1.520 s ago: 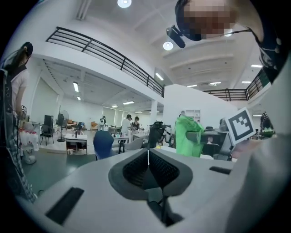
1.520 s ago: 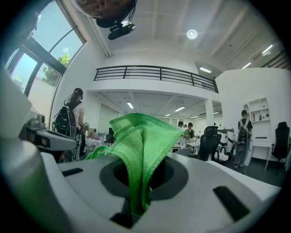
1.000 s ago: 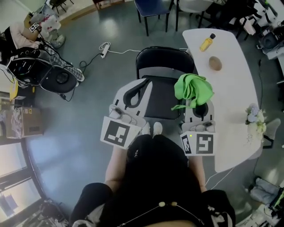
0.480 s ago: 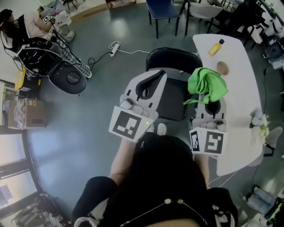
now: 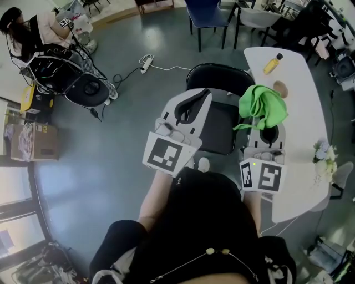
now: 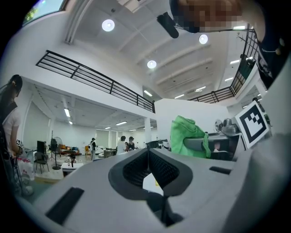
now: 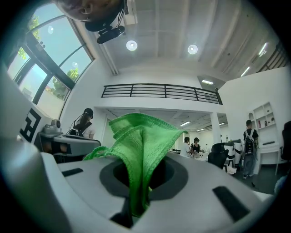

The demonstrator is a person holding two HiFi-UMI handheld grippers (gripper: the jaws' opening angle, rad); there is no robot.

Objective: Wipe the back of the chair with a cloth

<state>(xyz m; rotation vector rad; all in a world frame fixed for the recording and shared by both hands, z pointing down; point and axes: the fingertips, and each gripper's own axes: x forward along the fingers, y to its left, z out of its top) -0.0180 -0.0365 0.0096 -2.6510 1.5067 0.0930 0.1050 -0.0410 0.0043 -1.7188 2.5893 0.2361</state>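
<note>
A black chair (image 5: 217, 119) stands on the floor below me, its curved back (image 5: 219, 75) at the far side. My right gripper (image 5: 263, 116) is shut on a bright green cloth (image 5: 262, 105), which bunches up above its jaws; in the right gripper view the cloth (image 7: 138, 145) rises out of the closed jaws. My left gripper (image 5: 195, 100) hangs over the chair's left side, shut and empty. In the left gripper view, that gripper (image 6: 152, 170) points out level into the room, with the cloth (image 6: 186, 136) to its right.
A white table (image 5: 302, 116) runs along the chair's right side with a yellow bottle (image 5: 273, 63), a brown round object (image 5: 280, 87) and flowers (image 5: 324, 152). A blue chair (image 5: 206, 14) stands beyond. A power strip and cable (image 5: 147, 61) lie on the floor; a seated person (image 5: 39, 30) is far left.
Both grippers have risen, and the right one carries the green cloth up with it. The head view has shifted, so the chair and table sit further right and up.
</note>
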